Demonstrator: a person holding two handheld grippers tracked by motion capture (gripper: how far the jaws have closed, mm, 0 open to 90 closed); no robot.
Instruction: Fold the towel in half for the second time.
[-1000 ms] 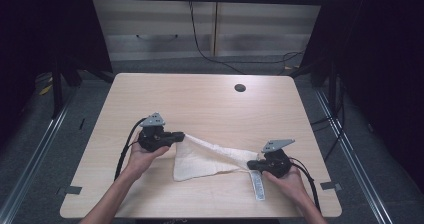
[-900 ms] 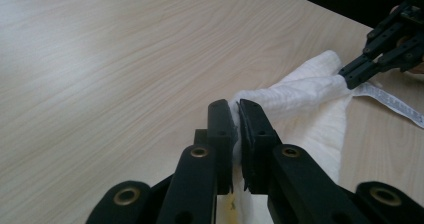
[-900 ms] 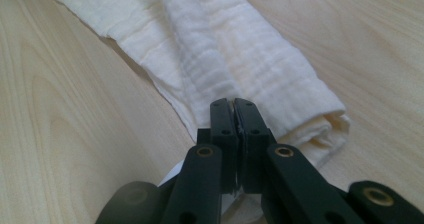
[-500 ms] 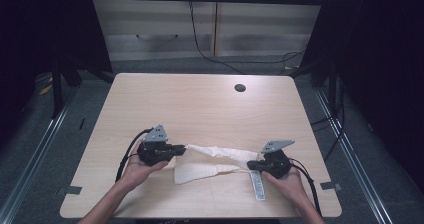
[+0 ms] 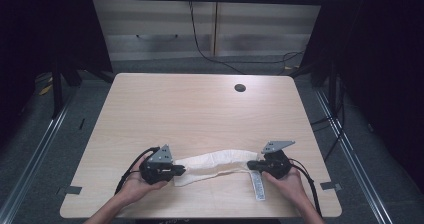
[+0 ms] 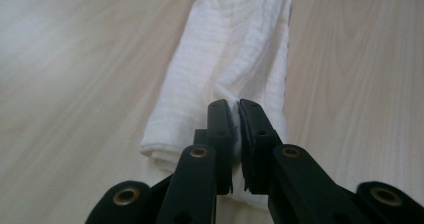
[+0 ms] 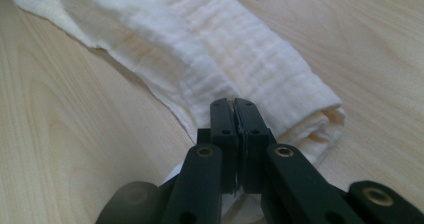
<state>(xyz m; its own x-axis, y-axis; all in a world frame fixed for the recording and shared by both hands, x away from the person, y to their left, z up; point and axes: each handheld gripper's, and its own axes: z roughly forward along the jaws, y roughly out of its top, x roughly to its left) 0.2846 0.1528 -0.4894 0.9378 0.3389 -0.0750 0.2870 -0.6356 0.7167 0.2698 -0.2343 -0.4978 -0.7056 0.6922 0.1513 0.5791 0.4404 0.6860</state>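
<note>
One pale wooden table takes up most of the high view, with one dark round hole near its far edge. Along its near edge lies one white cloth, folded into a long, slightly arched band that runs from left to right between the two tools. From the cloth's right end one narrow white label lies flat on the wood, pointing toward the person; it carries rows of small print, too small and blurred to read. Two grippers are in use, one in each of the person's two hands. The left gripper pinches the band's left end: in the left gripper view its jaws stand almost closed with white fabric caught in the thin slot between them. The right gripper grips the opposite end, and in the right gripper view its jaws are pressed nearly together on the cloth's layered edge, where the fold's stacked layers show just to the side. The person's forearms are cut off by the bottom of the high view. Both gripper views lose the jaw bases below the frame.
</note>
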